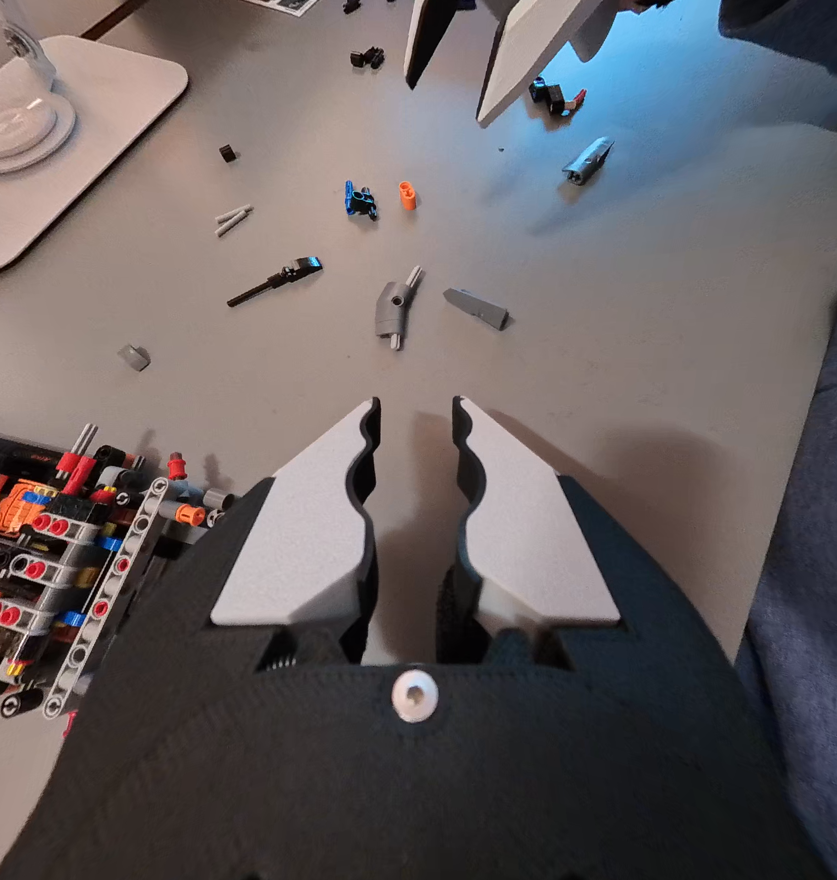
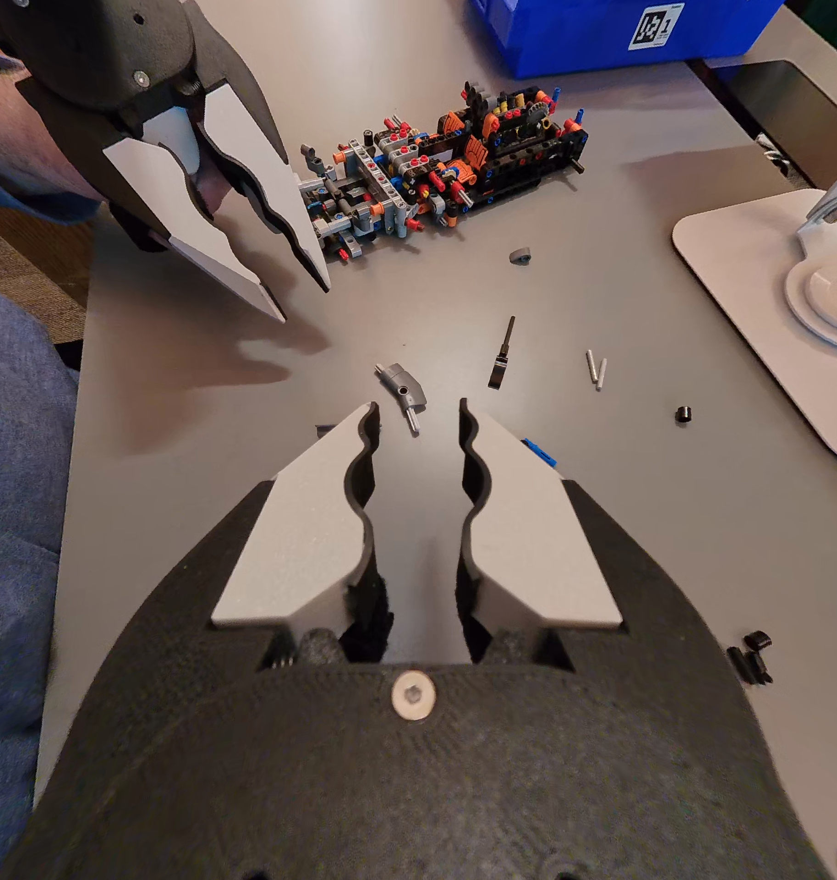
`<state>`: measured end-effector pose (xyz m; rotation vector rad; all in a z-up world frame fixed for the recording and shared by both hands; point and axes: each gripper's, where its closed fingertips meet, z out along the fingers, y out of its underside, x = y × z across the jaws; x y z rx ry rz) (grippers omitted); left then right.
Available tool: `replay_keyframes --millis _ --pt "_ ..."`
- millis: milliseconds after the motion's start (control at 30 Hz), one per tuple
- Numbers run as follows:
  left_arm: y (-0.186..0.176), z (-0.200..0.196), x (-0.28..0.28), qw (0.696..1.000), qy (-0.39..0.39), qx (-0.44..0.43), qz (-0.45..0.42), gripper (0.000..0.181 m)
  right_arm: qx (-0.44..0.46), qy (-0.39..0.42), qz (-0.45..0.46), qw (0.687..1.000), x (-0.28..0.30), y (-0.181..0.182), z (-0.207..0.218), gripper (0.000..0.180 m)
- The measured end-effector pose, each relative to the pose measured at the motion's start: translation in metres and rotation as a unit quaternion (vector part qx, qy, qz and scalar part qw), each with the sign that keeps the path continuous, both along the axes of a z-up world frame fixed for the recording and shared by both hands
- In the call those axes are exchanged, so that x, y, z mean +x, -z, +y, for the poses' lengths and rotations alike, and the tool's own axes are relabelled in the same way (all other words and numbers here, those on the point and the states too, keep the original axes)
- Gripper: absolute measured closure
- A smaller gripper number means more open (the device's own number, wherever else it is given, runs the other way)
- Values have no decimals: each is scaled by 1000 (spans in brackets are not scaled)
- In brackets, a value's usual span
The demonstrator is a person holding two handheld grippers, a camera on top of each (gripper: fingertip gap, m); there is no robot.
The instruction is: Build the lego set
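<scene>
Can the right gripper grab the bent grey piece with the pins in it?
Probably yes. The right gripper is open, and the bent grey piece lies just ahead of its fingertips on bare table, with nothing between them.

You are working over a plain grey table (image 1: 645, 333). Both of your grippers are showing black bodies, the left gripper (image 1: 416, 409) and the right gripper (image 2: 418, 409), with light grey fingers (image 2: 307, 514) edged in black. The half-built model (image 2: 445, 162) is mixing black, grey, orange, red, blue and some yellow. The bent connector (image 2: 402, 385) is lying there in grey, and the small bush (image 1: 408, 195) is glowing orange. The box (image 2: 597, 28) is showing blue with a black-and-white patterned sticker.
</scene>
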<state>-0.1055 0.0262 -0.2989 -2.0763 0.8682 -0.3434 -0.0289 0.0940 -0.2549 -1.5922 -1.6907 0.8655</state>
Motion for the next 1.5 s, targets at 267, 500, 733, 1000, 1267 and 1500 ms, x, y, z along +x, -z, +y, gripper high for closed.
replay_keyframes --millis 267,500,733,1000,1267,1500 --pt "1 -2 -2 1000 0 -1 3 154 3 -1 -1 1000 -1 0 0 148" --pt "0 -2 -7 1000 -5 0 11 154 19 7 -15 1000 5 -3 4 145" --pt "7 -3 -13 1000 -10 -14 16 154 14 33 -35 999 26 4 6 142" --pt "11 6 0 999 -3 -13 31 153 10 30 -62 998 24 20 -1 149" --pt "13 22 15 998 2 1 65 150 22 40 -104 993 34 35 2 150" --pt "10 47 32 995 22 34 95 152 -6 111 -70 991 86 15 21 150"
